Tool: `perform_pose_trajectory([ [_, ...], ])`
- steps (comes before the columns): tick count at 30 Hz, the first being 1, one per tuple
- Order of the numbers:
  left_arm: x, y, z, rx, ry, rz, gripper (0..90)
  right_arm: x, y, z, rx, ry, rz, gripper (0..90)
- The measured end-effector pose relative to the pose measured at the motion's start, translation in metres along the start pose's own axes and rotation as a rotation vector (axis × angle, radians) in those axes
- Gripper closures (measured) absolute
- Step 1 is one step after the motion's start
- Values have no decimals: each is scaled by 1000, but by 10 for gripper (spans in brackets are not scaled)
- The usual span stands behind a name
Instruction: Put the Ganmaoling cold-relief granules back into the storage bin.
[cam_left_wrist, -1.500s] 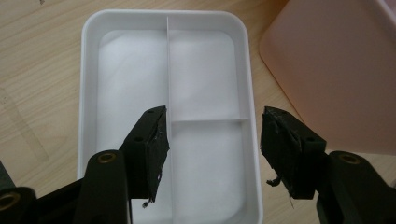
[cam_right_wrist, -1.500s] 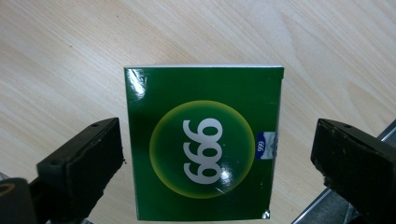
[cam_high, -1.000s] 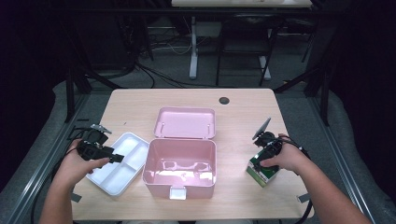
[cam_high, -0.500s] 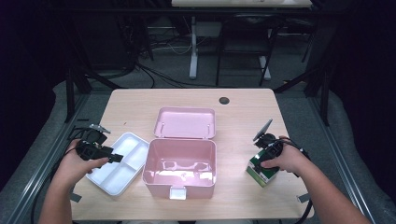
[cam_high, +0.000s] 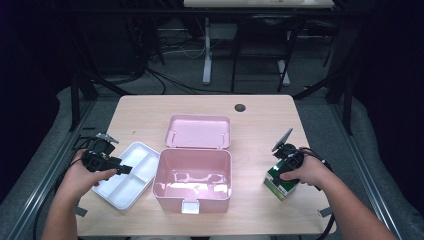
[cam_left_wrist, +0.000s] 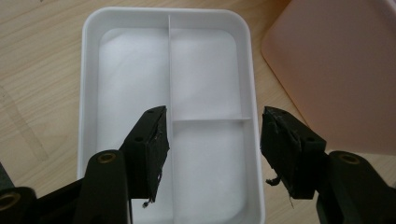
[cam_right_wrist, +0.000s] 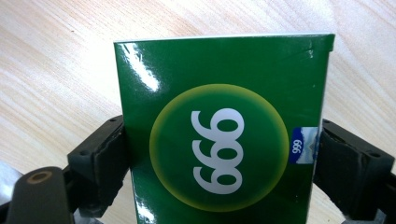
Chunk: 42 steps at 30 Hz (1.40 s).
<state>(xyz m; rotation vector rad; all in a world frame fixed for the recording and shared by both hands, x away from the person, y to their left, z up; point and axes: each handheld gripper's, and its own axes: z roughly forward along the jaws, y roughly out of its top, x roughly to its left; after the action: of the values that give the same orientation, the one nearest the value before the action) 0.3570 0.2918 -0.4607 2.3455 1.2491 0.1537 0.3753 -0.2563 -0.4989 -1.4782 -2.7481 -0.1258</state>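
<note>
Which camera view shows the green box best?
The right gripper view: the green box is close, with "999" printed in a yellow circle, between the right claw's jaws. The high view shows the box small, on the table at the right hand. The left gripper view faces the white tray.

Light falls from above onto the table (cam_high: 150, 117), which is bright while the surroundings sink into near black. The high view is soft and slightly blurred. White glare streaks the glossy green box (cam_right_wrist: 224, 135) between the right gripper (cam_right_wrist: 219, 163) jaws. The white tray (cam_left_wrist: 130, 28) beneath the left gripper (cam_left_wrist: 212, 154) is nearly washed out; its jaws are sharp.
</note>
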Motion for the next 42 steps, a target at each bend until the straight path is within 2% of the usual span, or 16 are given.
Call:
perform_pose_trajectory([
  [2, 0, 0, 0, -1, 1, 0, 416, 0, 0, 0, 4, 3, 1, 138],
  [3, 0, 0, 0, -1, 0, 0, 415, 0, 1, -2, 23, -3, -5, 140],
  [4, 0, 0, 0, -3, 0, -1, 415, 0, 1, -1, 10, -4, -4, 142],
  [17, 1, 0, 0, -4, 1, -7, 415, 1, 2, -6, 11, -21, -20, 152],
  [26, 1, -1, 0, -3, 1, -2, 415, 4, 5, -20, -1, -26, -30, 153],
  [31, 1, -1, 0, -1, -1, -3, 415, 8, 8, -27, 13, -36, -53, 153],
  [35, 1, -1, 0, -1, -1, -3, 415, 12, 10, -32, 3, -36, -66, 153],
  [36, 1, -1, 0, -1, -1, -3, 416, 14, 11, -34, 18, -41, -72, 153],
  [42, 2, -1, -1, -3, -1, -8, 415, 18, 13, -42, 8, -41, -92, 153],
])
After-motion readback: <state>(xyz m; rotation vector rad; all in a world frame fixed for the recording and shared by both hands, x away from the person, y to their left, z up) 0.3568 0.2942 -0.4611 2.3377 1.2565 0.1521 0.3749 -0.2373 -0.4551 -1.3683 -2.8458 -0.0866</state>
